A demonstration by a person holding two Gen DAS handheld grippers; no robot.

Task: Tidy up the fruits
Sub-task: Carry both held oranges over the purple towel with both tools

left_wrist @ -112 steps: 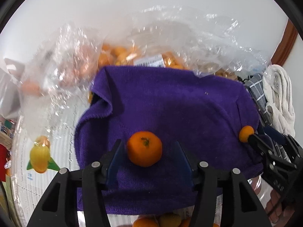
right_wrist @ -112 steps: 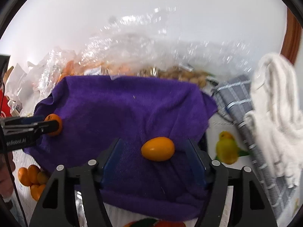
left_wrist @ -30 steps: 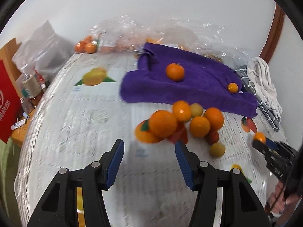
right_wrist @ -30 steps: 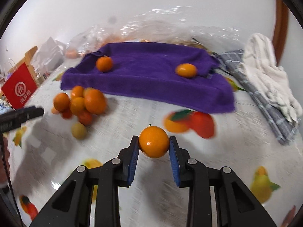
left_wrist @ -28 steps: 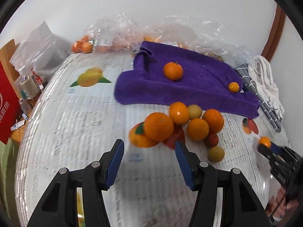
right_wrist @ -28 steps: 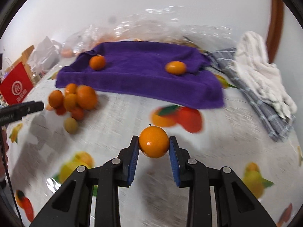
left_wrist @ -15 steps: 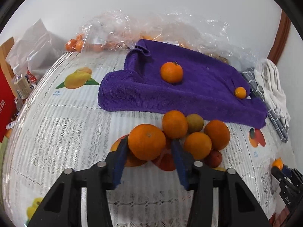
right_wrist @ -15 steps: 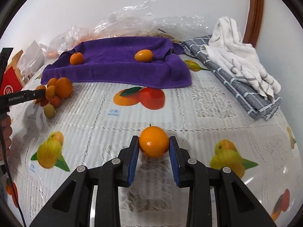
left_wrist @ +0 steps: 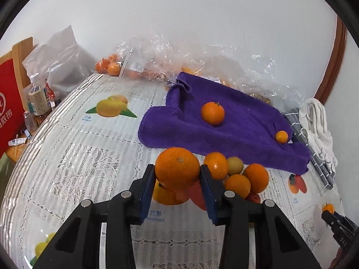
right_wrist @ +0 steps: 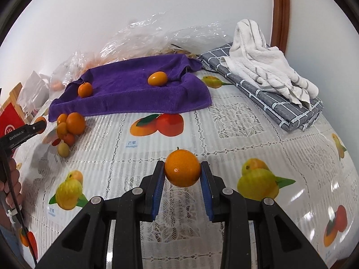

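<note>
My left gripper [left_wrist: 177,180] jaws just closed on big orange [left_wrist: 177,168] from pile; right gripper [right_wrist: 182,179] clamps small orange [right_wrist: 182,170], awaiting purple towel [left_wrist: 235,130].

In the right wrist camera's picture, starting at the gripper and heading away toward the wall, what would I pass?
Held orange → printed fruit picture on the tablecloth → purple towel → small oval fruit on the towel → clear plastic bags against the wall.
</note>
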